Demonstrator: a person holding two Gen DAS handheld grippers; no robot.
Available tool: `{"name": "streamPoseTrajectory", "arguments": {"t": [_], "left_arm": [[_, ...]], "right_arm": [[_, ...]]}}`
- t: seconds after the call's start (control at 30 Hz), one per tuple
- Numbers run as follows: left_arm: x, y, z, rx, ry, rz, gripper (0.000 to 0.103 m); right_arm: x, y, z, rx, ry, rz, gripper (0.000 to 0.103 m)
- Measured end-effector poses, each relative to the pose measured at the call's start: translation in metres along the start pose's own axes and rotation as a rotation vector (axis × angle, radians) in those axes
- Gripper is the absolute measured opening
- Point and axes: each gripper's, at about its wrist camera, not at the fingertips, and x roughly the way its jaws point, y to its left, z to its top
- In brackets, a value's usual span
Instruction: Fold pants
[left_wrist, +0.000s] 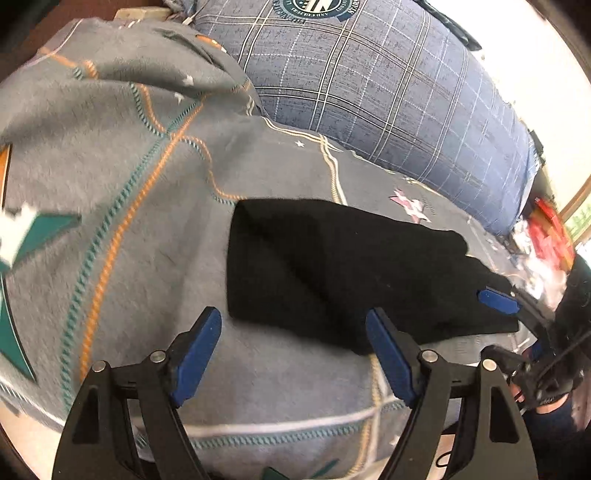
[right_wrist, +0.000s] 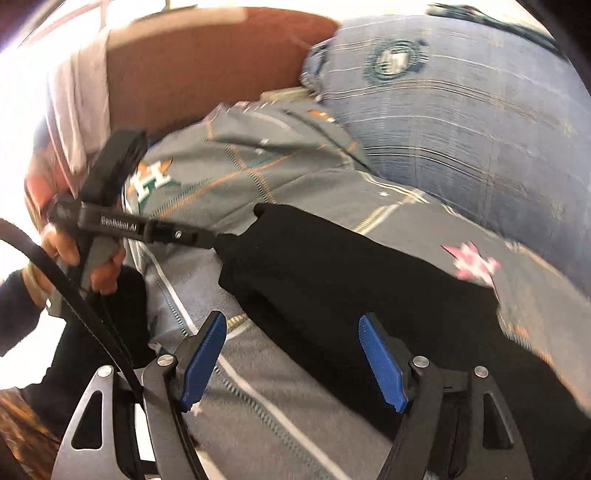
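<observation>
We see black pants (left_wrist: 332, 269) lying on a grey patterned bedspread (left_wrist: 122, 192), already doubled into a long, narrow band, with a blue plaid pillow (left_wrist: 388, 85) behind them at about one o'clock. In the left wrist view the band sits just past centre, its long axis running from a squared end at about ten o'clock to a wider end at about four o'clock. In the right wrist view the same band runs from eleven o'clock toward five o'clock.

Our left gripper (left_wrist: 293, 354) has its jaws wide apart and holds nothing; one blue pad overlaps the near edge of the cloth. Our right gripper (right_wrist: 291, 362) is likewise wide and empty, poised over the opposite end of the pants. The left hand (right_wrist: 74, 251) shows at nine o'clock in the right wrist view.

We judge that a lengthwise fold is done and both grippers are between grasps. The next move seems to call for pinching one short end at its corners and carrying it across to the other end, keeping the edges matched.
</observation>
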Motion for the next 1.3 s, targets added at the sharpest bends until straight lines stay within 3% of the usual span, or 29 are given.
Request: {"name": "streamPoseTrajectory", "arguments": {"t": [0.17,0.33,0.4,0.47,0.5,0.53,0.7,0.77,1.0,1.13,1.3], "left_arm": [[-0.003,0.003,0.007,0.053,0.016,-0.003,0.08],[-0.008,0.025,0.005,-0.021,0.014,-0.014,0.08],[-0.011,0.025,0.003,-0.017,0.012,-0.03,0.08],[-0.011,0.022,0.002,0.003,0.019,-0.025,0.081],[-0.011,0.021,0.001,0.01,0.022,-0.028,0.081],[-0.011,0.02,0.001,0.019,0.027,-0.04,0.081],[-0.013,0.02,0.001,0.015,0.031,-0.122,0.081],[-0.012,0.022,0.003,-0.01,0.033,-0.178,0.089],[0.007,0.028,0.01,-0.268,0.012,-0.555,0.095],[0.014,0.025,0.011,-0.324,-0.02,-0.549,0.095],[0.03,0.039,0.017,-0.466,-0.076,-0.552,0.095]], "right_arm": [[0.025,0.028,0.004,-0.286,-0.007,-0.154,0.08],[0.062,0.058,-0.005,-0.668,0.043,-0.279,0.081],[0.071,0.06,-0.004,-0.715,0.052,-0.284,0.078],[0.078,0.056,0.006,-0.649,0.078,-0.205,0.044],[0.081,0.05,0.015,-0.569,0.081,-0.149,0.016],[0.081,0.044,0.02,-0.508,0.072,-0.122,0.011],[0.07,-0.017,0.044,-0.057,-0.005,0.08,0.007],[0.066,-0.041,0.045,0.094,-0.027,0.146,0.007],[0.064,-0.063,0.046,0.308,-0.068,0.242,0.007],[0.065,-0.082,0.047,0.424,-0.082,0.295,0.007],[0.07,-0.104,0.046,0.537,-0.087,0.339,0.007]]}}
